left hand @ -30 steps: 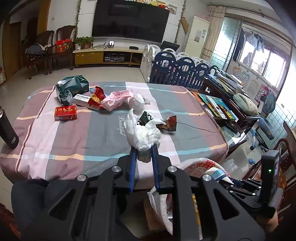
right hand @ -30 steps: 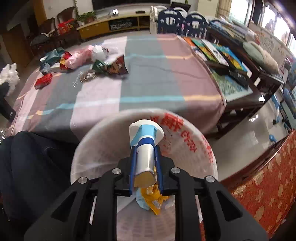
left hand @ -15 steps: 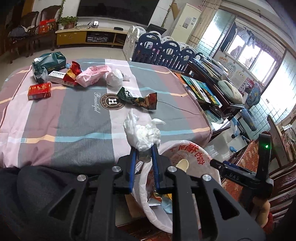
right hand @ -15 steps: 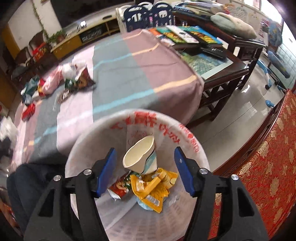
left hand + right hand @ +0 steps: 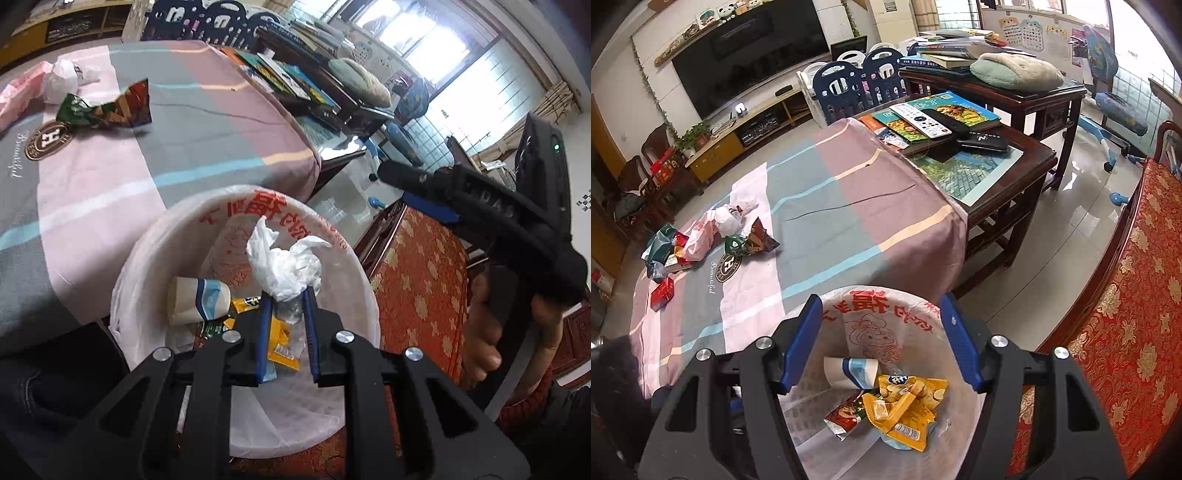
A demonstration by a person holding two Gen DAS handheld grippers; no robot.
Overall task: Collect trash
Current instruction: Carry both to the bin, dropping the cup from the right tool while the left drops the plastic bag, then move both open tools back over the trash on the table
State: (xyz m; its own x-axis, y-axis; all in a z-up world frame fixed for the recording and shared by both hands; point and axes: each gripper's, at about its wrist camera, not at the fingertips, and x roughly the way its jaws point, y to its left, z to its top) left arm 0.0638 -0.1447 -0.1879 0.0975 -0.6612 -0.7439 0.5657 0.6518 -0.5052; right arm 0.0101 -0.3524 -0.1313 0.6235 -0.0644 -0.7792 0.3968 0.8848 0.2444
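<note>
My left gripper (image 5: 286, 295) is shut on a crumpled white plastic bag (image 5: 284, 264) and holds it over the open trash bin (image 5: 144, 254), which is lined with a white bag with red print. A paper cup (image 5: 197, 304) and yellow snack wrappers (image 5: 279, 341) lie inside. My right gripper (image 5: 881, 314) is open and empty above the same bin (image 5: 812, 443), with the cup (image 5: 849, 371) and wrappers (image 5: 905, 410) below it. More trash lies on the table: a green and brown wrapper (image 5: 107, 109), a white bag (image 5: 727, 218), a red box (image 5: 663, 293).
The striped tablecloth table (image 5: 831, 221) stands beyond the bin. A dark wood side table (image 5: 997, 158) with books and remotes is to the right. A red patterned sofa (image 5: 1126, 314) borders the bin on the right. My right hand and gripper show in the left wrist view (image 5: 498, 229).
My left gripper carried the white plastic bag from above the table edge to over the bin. My right gripper opened and dropped the paper cup, which now lies on its side in the bin.
</note>
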